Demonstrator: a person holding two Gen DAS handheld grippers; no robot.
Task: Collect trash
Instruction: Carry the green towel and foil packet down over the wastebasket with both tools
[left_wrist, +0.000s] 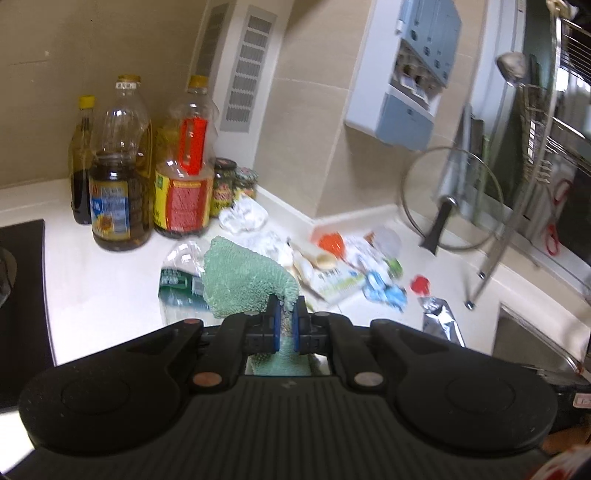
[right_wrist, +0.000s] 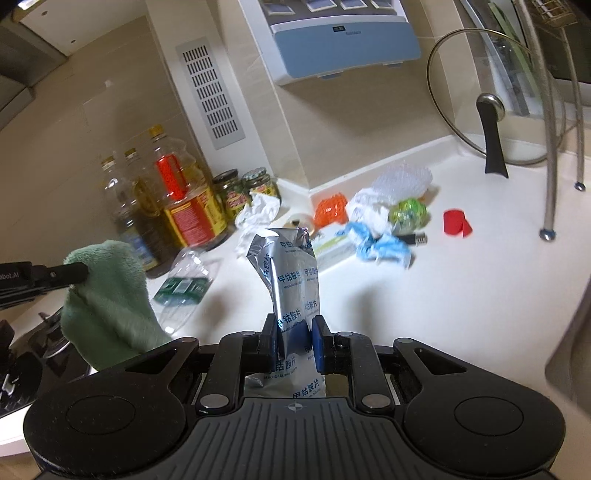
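The left gripper (left_wrist: 284, 321) has its jaws clamped on a green terry cloth (left_wrist: 243, 280), which stands up between the blue pads and droops over toward 10 o'clock. The right gripper (right_wrist: 294, 339) has its jaws clamped on a crumpled silver foil pouch (right_wrist: 288, 273) printed with blue characters; the pouch rises upright from the pads.

In the right wrist view the trash lies on the white bench (right_wrist: 424, 302), spread from 11 to 1 o'clock ahead of the pouch: a flattened clear plastic bottle (right_wrist: 184, 284) with a green label at 10 o'clock, a crumpled white tissue (right_wrist: 258, 212) just beside two small glass jars (right_wrist: 247, 190), an orange mesh scrap (right_wrist: 330, 210), a blue and white wrapper (right_wrist: 376, 247), a green foil ball (right_wrist: 408, 214), a wad of clear bubble wrap (right_wrist: 404, 181) and, apart at 2 o'clock, a red cap (right_wrist: 456, 222).

Large cooking oil bottles (right_wrist: 184, 199) stand in the corner at 10 o'clock. A glass pot lid (right_wrist: 491, 114) leans against the wall at 1 o'clock, beside the legs of a metal rack (right_wrist: 554, 177).
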